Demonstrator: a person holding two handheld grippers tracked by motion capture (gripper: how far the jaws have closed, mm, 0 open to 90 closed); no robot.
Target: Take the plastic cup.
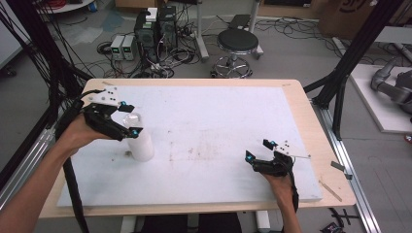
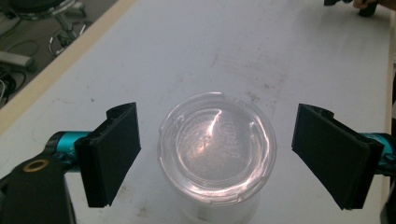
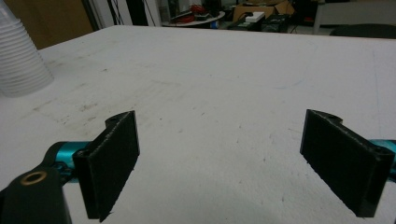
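Note:
A stack of translucent white plastic cups [image 1: 140, 141] stands upside down on the left part of the white board [image 1: 209, 107]. My left gripper [image 1: 131, 119] hovers over its top, pointing down. In the left gripper view the round cup base [image 2: 217, 149] lies between the two black pads [image 2: 114, 154], with a gap of bare board on each side, so the left gripper [image 2: 217, 161] is open. My right gripper [image 1: 259, 149] rests low near the board's right front, open with nothing between its fingers. The right gripper view [image 3: 219, 163] looks across the board toward the cup stack [image 3: 18, 60].
The white board lies on a wooden table [image 1: 311, 121]. Beyond the far edge stand a black stool [image 1: 236, 43], computer boxes [image 1: 155, 29] and loose cables on the floor. Black frame posts [image 1: 350, 63] rise at the right and left sides.

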